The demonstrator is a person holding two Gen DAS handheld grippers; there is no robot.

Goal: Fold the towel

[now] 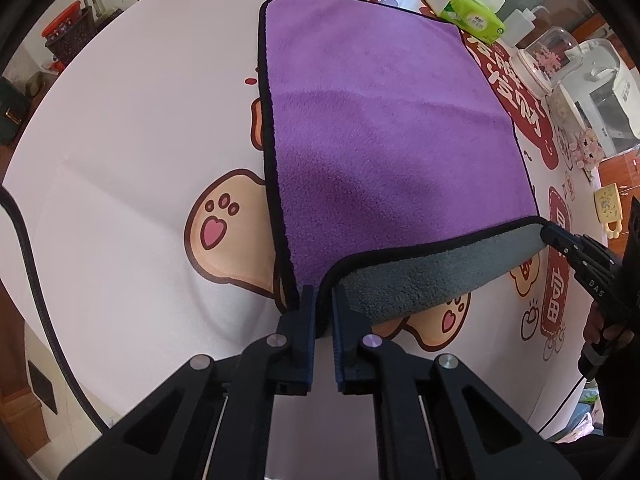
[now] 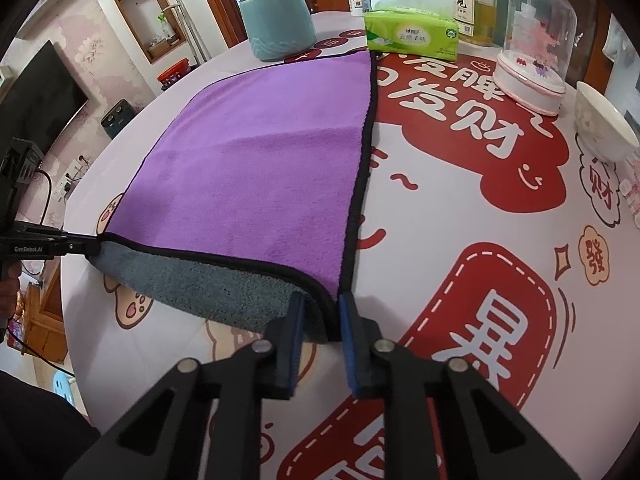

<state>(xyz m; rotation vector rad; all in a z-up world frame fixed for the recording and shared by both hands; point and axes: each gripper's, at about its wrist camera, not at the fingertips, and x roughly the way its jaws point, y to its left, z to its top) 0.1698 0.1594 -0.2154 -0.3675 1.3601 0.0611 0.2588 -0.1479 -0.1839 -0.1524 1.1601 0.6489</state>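
A purple towel [image 1: 372,120] with a black hem and a grey underside [image 1: 420,280] lies spread on the round table. Its near edge is lifted, showing the grey side. My left gripper [image 1: 322,300] is shut on the towel's near left corner. My right gripper [image 2: 322,306] is shut on the near right corner of the towel [image 2: 256,160]. The right gripper also shows at the right of the left wrist view [image 1: 546,234], at the lifted corner. The left gripper shows at the left of the right wrist view [image 2: 94,246].
The tablecloth [image 2: 460,240] has red and cartoon prints. Past the towel stand a teal jar [image 2: 280,20], a green tissue pack [image 2: 412,36], a glass bottle [image 2: 472,4], a clear dome ornament [image 2: 536,48] and a white bowl [image 2: 604,124]. A black cable [image 1: 32,272] hangs at the left.
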